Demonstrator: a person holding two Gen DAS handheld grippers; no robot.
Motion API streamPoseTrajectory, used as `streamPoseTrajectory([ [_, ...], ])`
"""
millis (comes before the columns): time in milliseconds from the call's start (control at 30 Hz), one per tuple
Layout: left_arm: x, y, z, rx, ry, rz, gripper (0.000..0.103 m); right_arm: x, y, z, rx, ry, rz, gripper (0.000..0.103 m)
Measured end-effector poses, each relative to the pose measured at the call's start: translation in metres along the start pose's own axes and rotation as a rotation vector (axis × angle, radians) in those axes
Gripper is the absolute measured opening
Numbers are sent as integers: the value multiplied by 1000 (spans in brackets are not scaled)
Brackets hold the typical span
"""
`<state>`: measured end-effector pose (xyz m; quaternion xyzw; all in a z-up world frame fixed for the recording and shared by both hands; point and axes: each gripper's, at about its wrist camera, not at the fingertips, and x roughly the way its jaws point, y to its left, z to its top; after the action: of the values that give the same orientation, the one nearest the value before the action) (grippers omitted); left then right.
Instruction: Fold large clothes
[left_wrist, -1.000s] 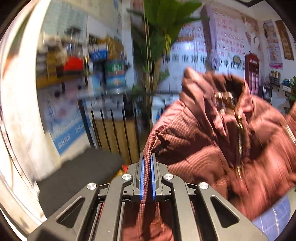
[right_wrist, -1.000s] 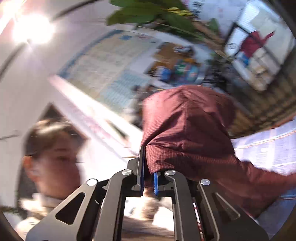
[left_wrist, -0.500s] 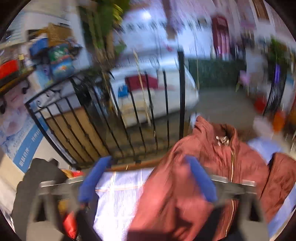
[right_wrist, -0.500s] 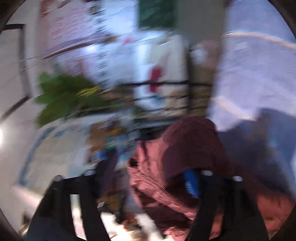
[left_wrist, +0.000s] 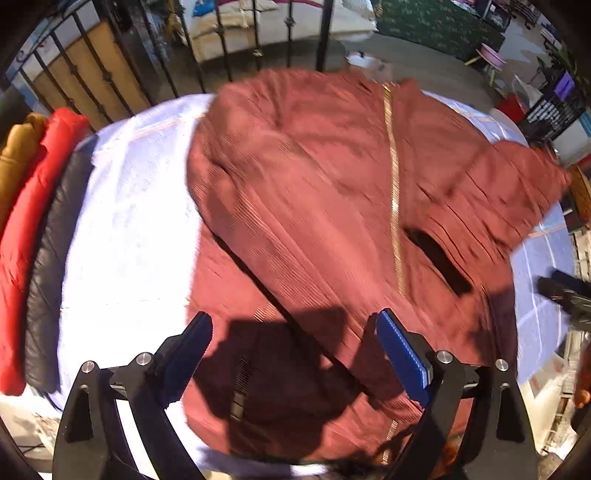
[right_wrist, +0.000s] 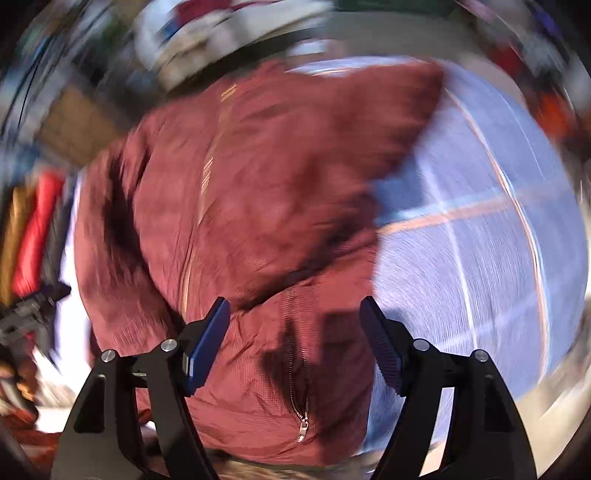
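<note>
Jacket: a maroon zip-up jacket (left_wrist: 314, 192) lies spread on a pale checked tablecloth (left_wrist: 125, 221), front up.
Long axis: near to far, brass zipper (left_wrist: 393, 192) along it, collar at the far end.
Sleeve: one juts right.
Left gripper (left_wrist: 293, 341): jaws wide apart, empty, above the near hem.
Right gripper (right_wrist: 295, 328): jaws just opening, nothing between them.
Hard to read: right view heavily blurred; the hem is apparently cut off below.
Left edge: folded red, black and mustard garments (left_wrist: 33, 229).
</note>
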<state>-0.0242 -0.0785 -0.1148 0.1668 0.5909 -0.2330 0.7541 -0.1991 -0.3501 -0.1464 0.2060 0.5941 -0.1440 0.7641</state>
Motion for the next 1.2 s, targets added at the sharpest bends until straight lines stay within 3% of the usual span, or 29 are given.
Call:
streamPoseTrajectory([
  [67, 2, -8, -8, 34, 0, 7, 89, 19, 16, 9, 6, 39, 59, 76],
  [167, -4, -20, -20, 78, -9, 1, 89, 57, 8, 15, 247, 107, 132, 76],
  [233, -5, -23, -25, 94, -24, 4, 92, 65, 7, 12, 311, 131, 138, 76],
  [367, 7, -31, -24, 90, 9, 2, 93, 88, 2, 5, 298, 133, 96, 73],
  [433, 15, -37, -25, 106, 21, -2, 93, 88, -8, 5, 353, 126, 130, 59],
  [533, 21, -43, -25, 117, 44, -5, 93, 91, -15, 4, 387, 117, 215, 25],
  [600, 22, -47, -25, 122, 50, -9, 93, 75, -19, 6, 401, 82, 291, 14],
  [667, 21, -48, -25, 123, 44, -11, 93, 47, -27, 14, 437, 5, 419, 12],
  [767, 21, -46, -23, 118, 50, -4, 93, -10, -47, 33, 449, -152, 471, 12],
  [867, 22, -42, -24, 105, 53, -5, 93, -75, -89, 52, 491, -346, 445, 12],
  [1000, 23, -40, -25, 96, 52, 0, 93, -156, -162, 61, 607, -595, 297, 12],
  [1067, 22, -39, -25, 97, 49, 2, 93, -195, -207, 54, 699, -725, 154, 11],
  [1133, 21, -40, -26, 105, 45, 6, 93, -216, -248, 41, 829, -801, 30, 13],
  [1200, 23, -41, -25, 108, 48, 5, 93, -221, -293, 24, 1001, -813, -2, 37],
])
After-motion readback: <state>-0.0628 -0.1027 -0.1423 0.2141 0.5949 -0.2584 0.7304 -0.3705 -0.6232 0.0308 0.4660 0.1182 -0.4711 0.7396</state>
